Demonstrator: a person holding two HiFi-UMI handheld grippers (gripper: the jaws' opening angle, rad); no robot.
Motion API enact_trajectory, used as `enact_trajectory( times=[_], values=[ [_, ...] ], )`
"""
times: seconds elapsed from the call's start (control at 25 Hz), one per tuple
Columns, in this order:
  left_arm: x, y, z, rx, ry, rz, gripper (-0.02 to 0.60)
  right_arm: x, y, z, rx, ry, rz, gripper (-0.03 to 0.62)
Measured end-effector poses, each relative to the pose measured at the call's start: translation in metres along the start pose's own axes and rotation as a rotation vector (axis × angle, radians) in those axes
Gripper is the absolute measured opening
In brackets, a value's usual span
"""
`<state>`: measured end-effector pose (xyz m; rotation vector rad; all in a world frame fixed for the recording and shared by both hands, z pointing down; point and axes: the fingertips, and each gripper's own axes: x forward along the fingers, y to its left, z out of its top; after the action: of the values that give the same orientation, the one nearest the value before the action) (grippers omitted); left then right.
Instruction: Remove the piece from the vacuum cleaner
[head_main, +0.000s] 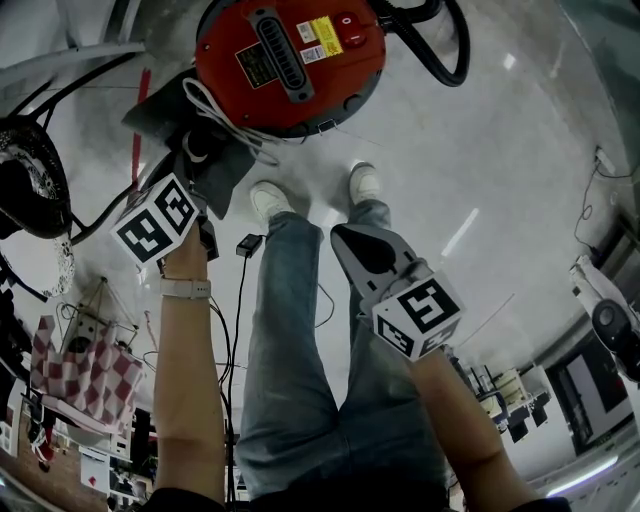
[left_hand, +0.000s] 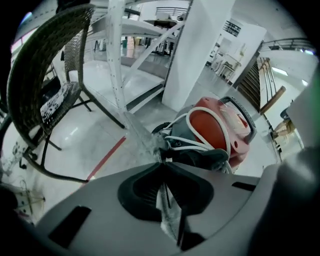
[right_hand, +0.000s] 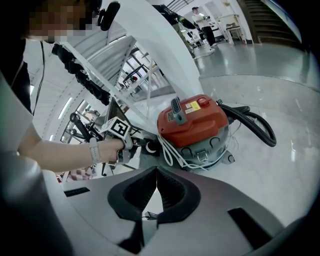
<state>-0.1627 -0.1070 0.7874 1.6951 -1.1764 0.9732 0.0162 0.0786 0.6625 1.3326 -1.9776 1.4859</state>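
Red vacuum cleaner (head_main: 290, 60) stands on the floor (head_main: 480, 150). The dark grey piece (head_main: 160, 115) lies against its base on the left gripper's side and is not yet clear of it. Left gripper (left_hand: 161, 162): jaws nearly together, pinching a thin pale strip (left_hand: 167, 210) that runs up towards the piece. I take the strip for an edge of that piece but cannot confirm. Right gripper (right_hand: 156, 169): jaws together with nothing in them, hanging well apart from the machine. Risks as I judge them: (1) The hold is on thin, limp material only, so a firm pull may slip it out of the jaws or tear it. (2) A white cord (left_hand: 190, 146) loops across the piece and around the body, so pulling could snag it and drag the machine. (3) Nothing braces the vacuum cleaner, which appears to sit on small wheels. It may roll or tip towards the person's feet rather than release the piece.
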Motion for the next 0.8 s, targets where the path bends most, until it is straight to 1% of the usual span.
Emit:
enact_trajectory(
  times=[0.16, 0.36, 0.4, 0.44, 0.56, 0.6, 0.68, 0.8],
  values=[
    [0.001, -0.003, 0.000, 0.107, -0.001, 0.000, 0.045, -0.001, -0.002, 0.000, -0.001, -0.001, -0.005, 0.028],
    [0.000, -0.006, 0.000, 0.227, -0.007, 0.023, 0.046, 0.000, -0.002, 0.000, 0.002, -0.002, -0.004, 0.028],
    [-0.001, -0.005, 0.000, 0.224, -0.007, 0.022, 0.046, 0.000, -0.002, 0.000, 0.003, -0.002, -0.004, 0.028],
    [-0.002, -0.003, 0.000, 0.187, -0.006, 0.015, 0.045, 0.000, -0.001, 0.000, 0.004, -0.003, -0.003, 0.028],
    [-0.002, 0.004, -0.001, -0.003, 0.002, -0.022, 0.043, 0.000, -0.001, -0.001, 0.005, -0.003, -0.003, 0.028],
    [-0.002, 0.005, -0.002, -0.055, 0.004, -0.032, 0.041, -0.001, -0.002, -0.001, 0.004, -0.003, -0.004, 0.028],
    [-0.002, 0.008, -0.004, -0.139, 0.007, -0.050, 0.041, -0.001, -0.001, -0.001, 0.004, -0.003, -0.005, 0.028],
    [-0.003, 0.015, -0.008, -0.238, 0.011, -0.065, 0.041, 0.000, 0.000, -0.001, 0.003, -0.002, -0.003, 0.028]
  ],
)
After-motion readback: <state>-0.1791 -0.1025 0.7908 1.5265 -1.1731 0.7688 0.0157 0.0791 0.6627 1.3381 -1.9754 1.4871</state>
